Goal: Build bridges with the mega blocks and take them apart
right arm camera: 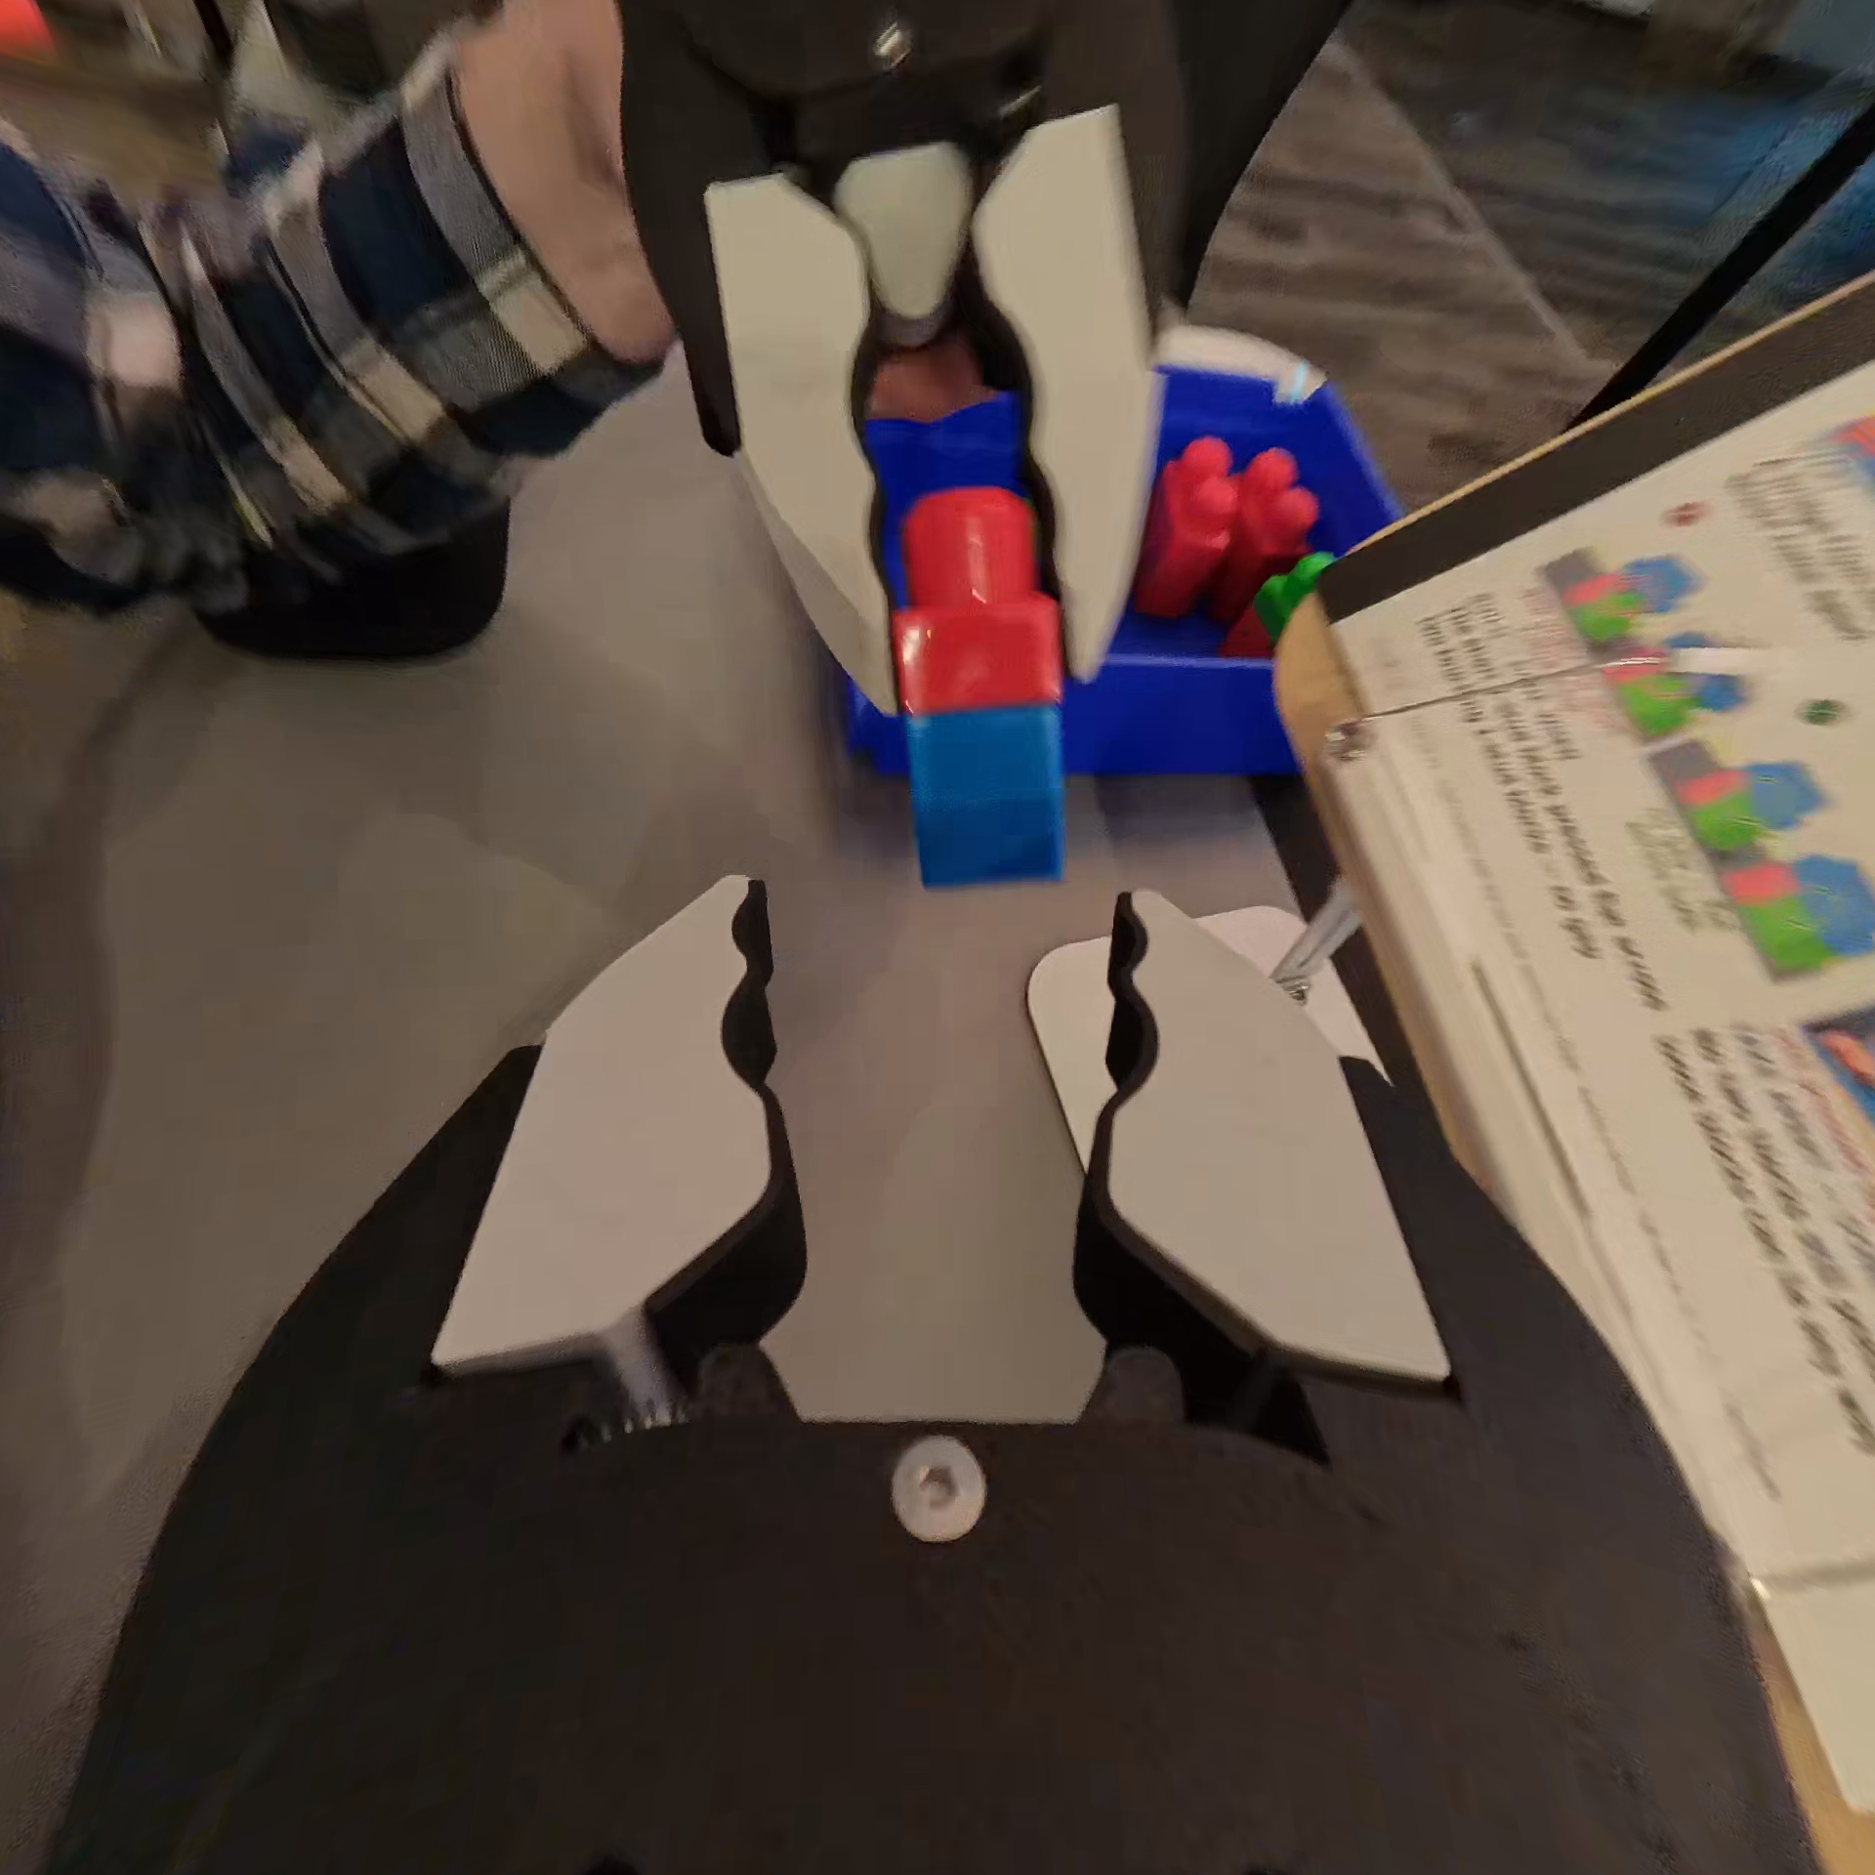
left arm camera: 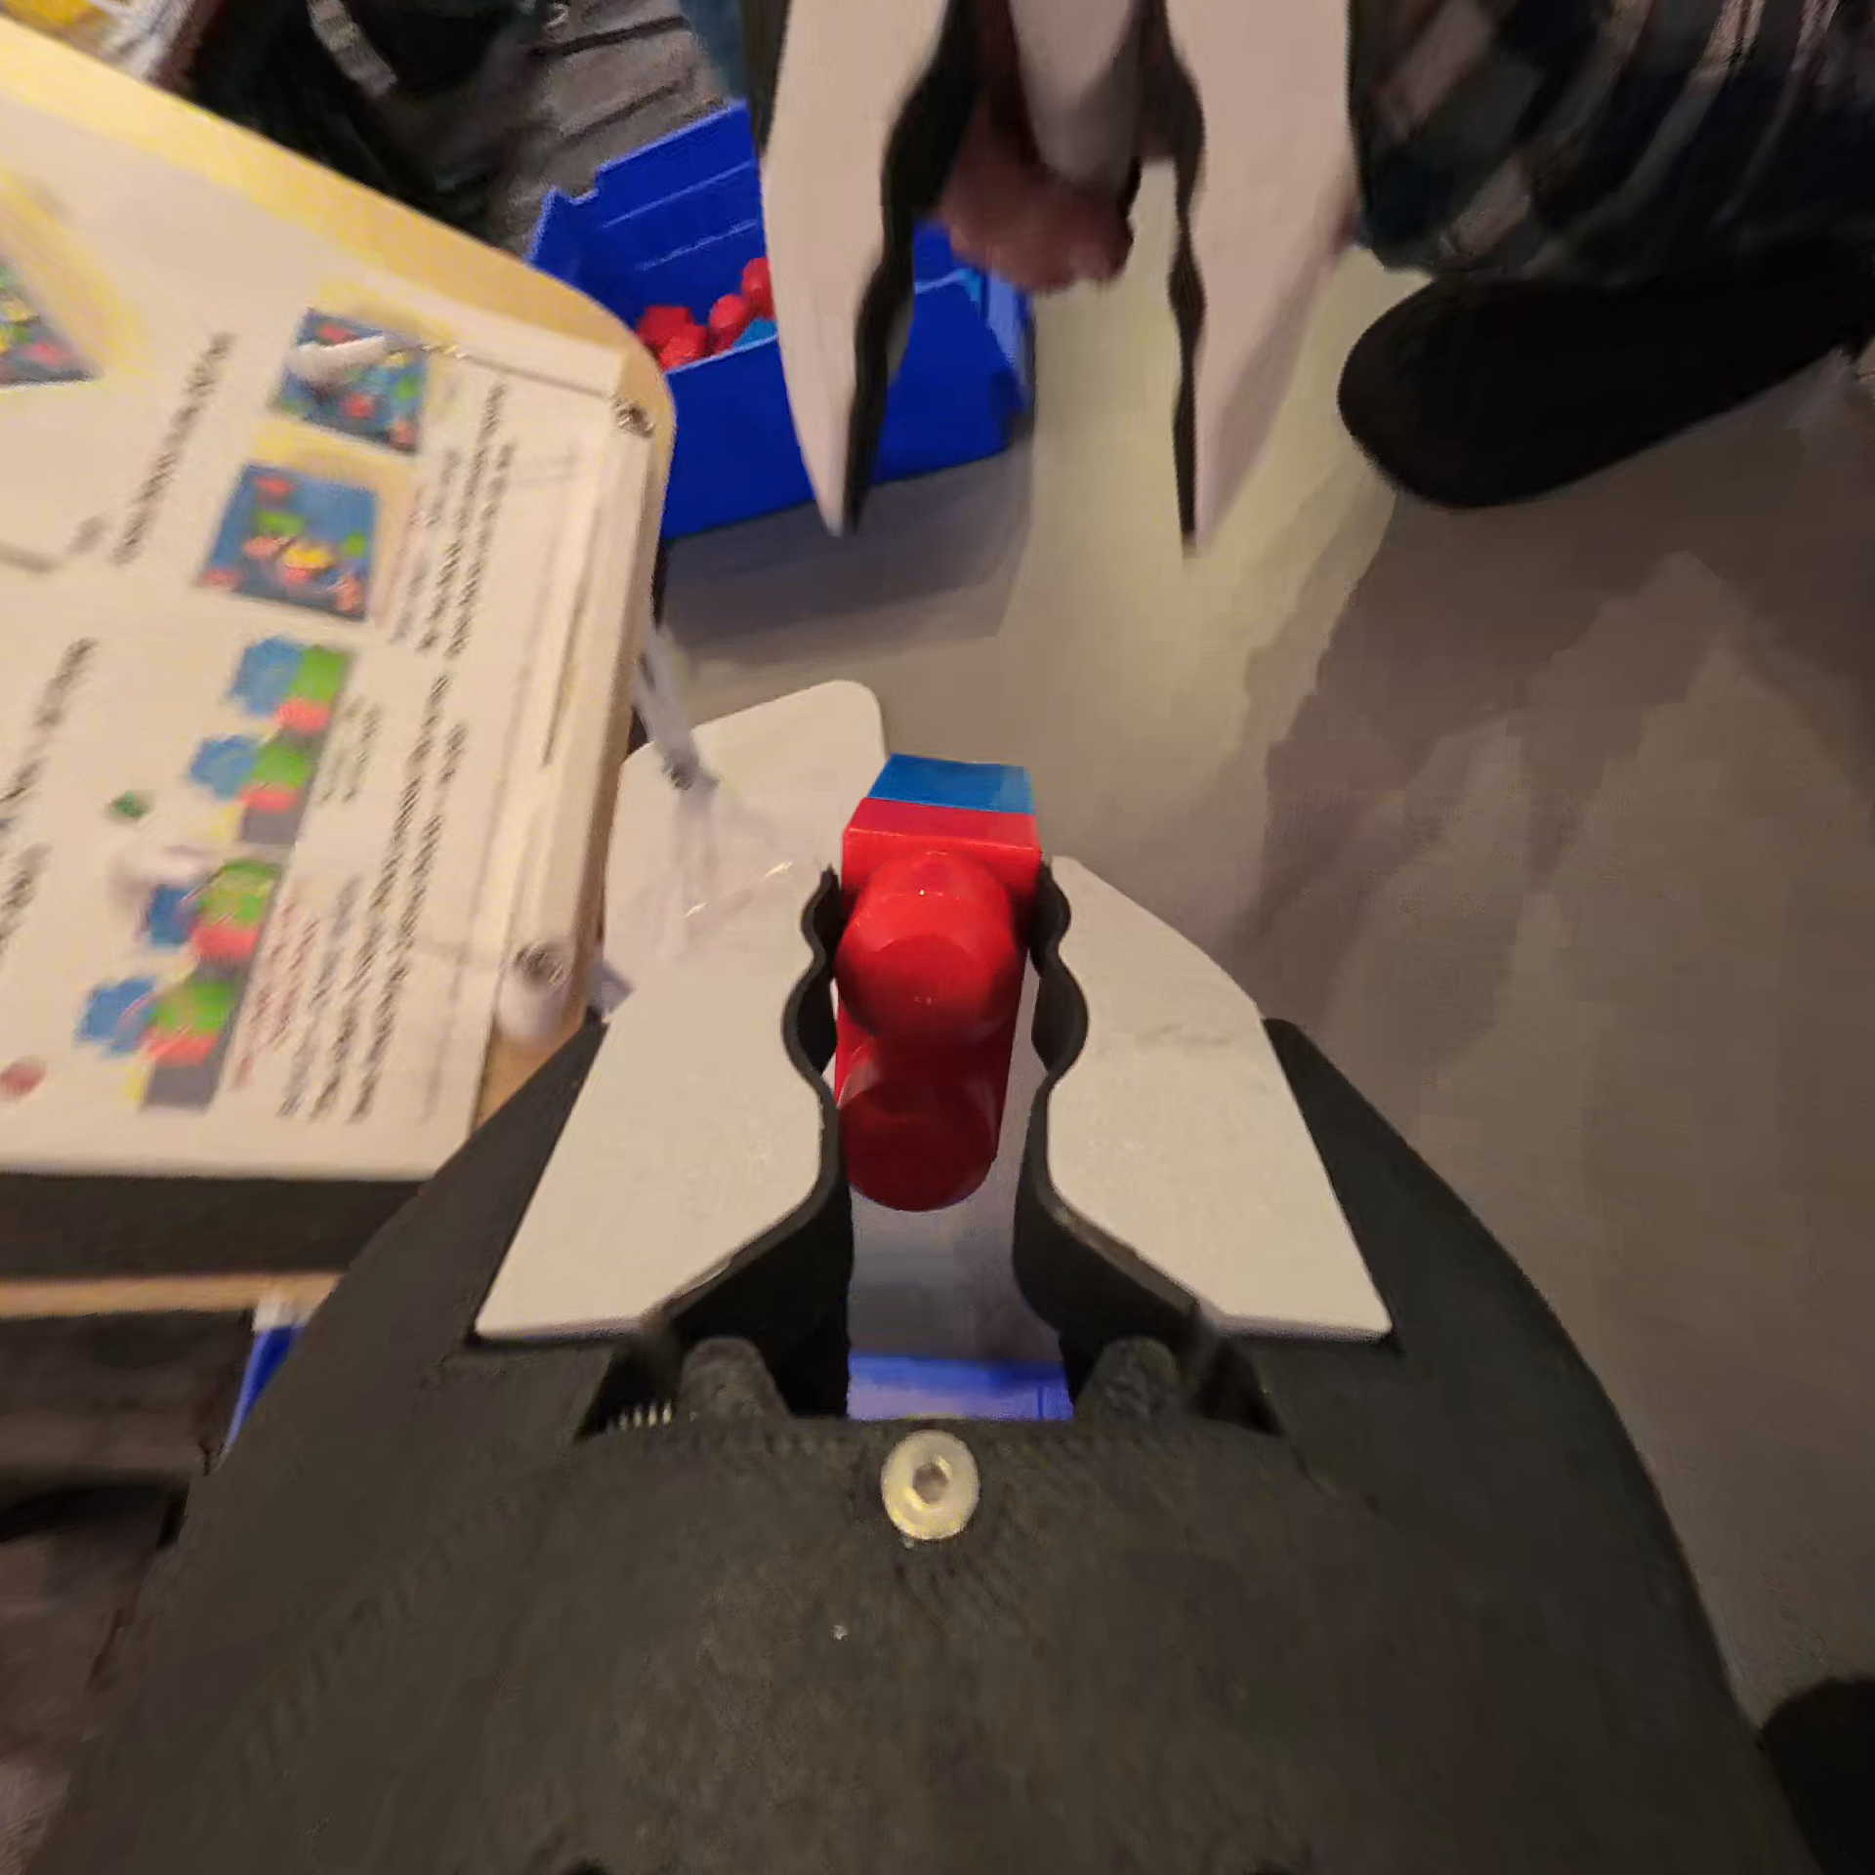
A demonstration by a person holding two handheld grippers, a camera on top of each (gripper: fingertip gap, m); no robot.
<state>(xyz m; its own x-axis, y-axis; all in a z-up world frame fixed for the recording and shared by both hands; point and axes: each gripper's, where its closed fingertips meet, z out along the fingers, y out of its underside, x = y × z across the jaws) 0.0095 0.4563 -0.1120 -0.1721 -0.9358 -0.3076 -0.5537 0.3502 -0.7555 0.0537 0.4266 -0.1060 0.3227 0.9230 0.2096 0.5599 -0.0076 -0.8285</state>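
Left wrist view: the left hand-held gripper [left arm camera: 933,913] is clamped on a red block [left arm camera: 928,1004] with a blue block [left arm camera: 952,783] stuck to its far end, held above the desk [left arm camera: 1471,913]; looks like mid take-apart to me

Right wrist view: the right hand-held gripper [right arm camera: 939,944] is spread apart with nothing in it, just short of the blue block; blue bin [right arm camera: 1167,710] of spare blocks sits behind; the instruction board [right arm camera: 1583,913] crowds the right side

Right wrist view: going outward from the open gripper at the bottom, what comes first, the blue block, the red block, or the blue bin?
1. blue block, just ahead of the right gripper, hanging lowest.
2. red block, directly above it, clamped by the left gripper.
3. blue bin, behind both, to the right.
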